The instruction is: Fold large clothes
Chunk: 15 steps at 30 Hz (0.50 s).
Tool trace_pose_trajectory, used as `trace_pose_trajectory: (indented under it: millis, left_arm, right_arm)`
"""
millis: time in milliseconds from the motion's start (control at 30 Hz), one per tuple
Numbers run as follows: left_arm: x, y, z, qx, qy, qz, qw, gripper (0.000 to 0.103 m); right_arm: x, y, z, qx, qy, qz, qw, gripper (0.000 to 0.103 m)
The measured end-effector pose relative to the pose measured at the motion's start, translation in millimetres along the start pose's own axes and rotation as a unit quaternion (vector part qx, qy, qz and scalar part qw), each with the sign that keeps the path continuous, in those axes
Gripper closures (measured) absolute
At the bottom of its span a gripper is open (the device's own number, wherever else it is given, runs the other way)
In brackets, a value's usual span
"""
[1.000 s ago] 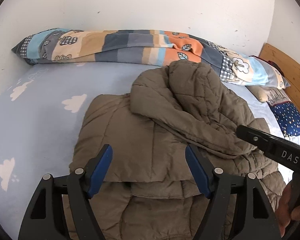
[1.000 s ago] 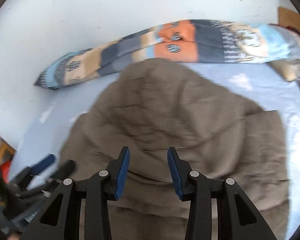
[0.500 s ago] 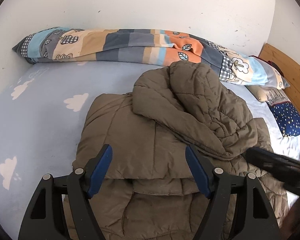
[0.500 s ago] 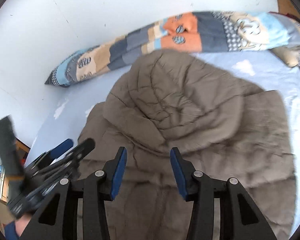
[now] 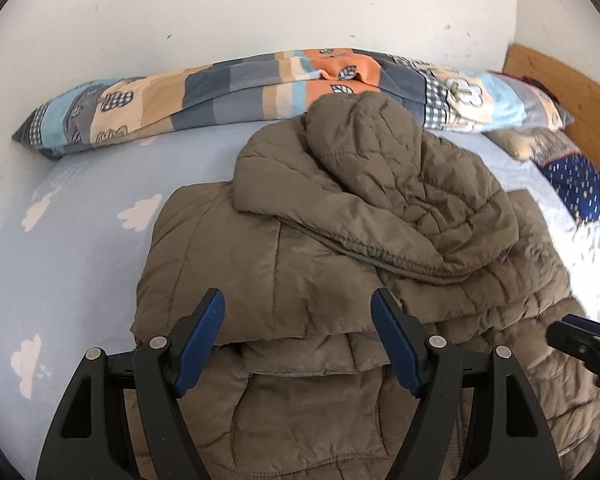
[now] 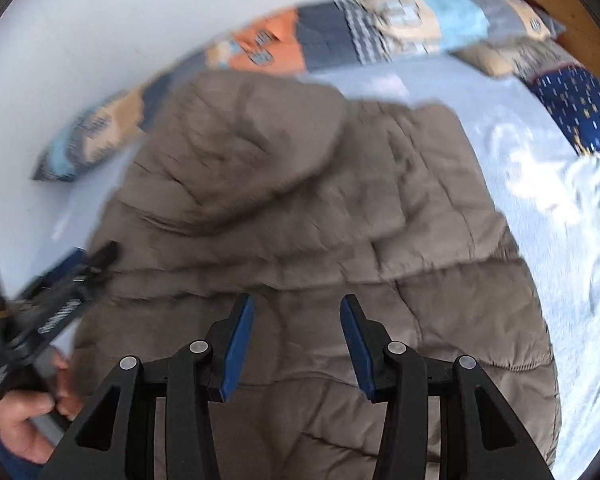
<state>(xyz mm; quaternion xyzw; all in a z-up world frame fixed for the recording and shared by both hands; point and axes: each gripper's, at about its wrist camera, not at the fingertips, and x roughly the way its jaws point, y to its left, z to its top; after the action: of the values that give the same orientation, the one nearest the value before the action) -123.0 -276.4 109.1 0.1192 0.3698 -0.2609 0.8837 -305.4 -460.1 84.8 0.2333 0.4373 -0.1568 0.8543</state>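
A brown quilted hooded jacket [image 5: 284, 264] lies partly folded on the bed, its hood [image 5: 400, 184] flopped over the body and a folded edge across the near part. My left gripper [image 5: 298, 320] hovers open just above that near fold, with nothing between its blue pads. In the blurred right wrist view the same jacket [image 6: 300, 220] fills the middle. My right gripper [image 6: 296, 320] is open over its lower part and holds nothing. The left gripper [image 6: 60, 304] shows at the left edge of that view, held by a hand [image 6: 32, 420].
The bed has a light blue sheet [image 5: 80, 240] with white clouds. A long patchwork quilt roll [image 5: 260, 84] lies along the white wall. A navy pillow [image 5: 584, 188] and a wooden headboard [image 5: 560, 80] are at the right. The right gripper's tip [image 5: 580, 340] shows at the right edge.
In the left view the right gripper has dropped from the middle right to the lower right edge. The right view has swung sideways over the jacket and its jaws stand slightly wider.
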Motion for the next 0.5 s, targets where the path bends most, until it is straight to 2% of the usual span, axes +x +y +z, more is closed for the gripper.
trace_pose_trajectory:
  millis: [233,400,500]
  left_arm:
    - [23,-10,-8,0.02,0.031,0.009,0.9993,0.028]
    - [34,-14,-13,0.028,0.048,0.027,0.9981,0.02]
    - [43,-11,-17,0.025,0.072,0.031,0.9966,0.013]
  right_arm:
    - [36,-7,-4,0.002,0.062,-0.029,0.998,0.054]
    - [47,-2,-6,-0.015,0.074,-0.045,0.996,0.049]
    - [52,0,-7,-0.028,0.076,-0.056,0.995,0.047]
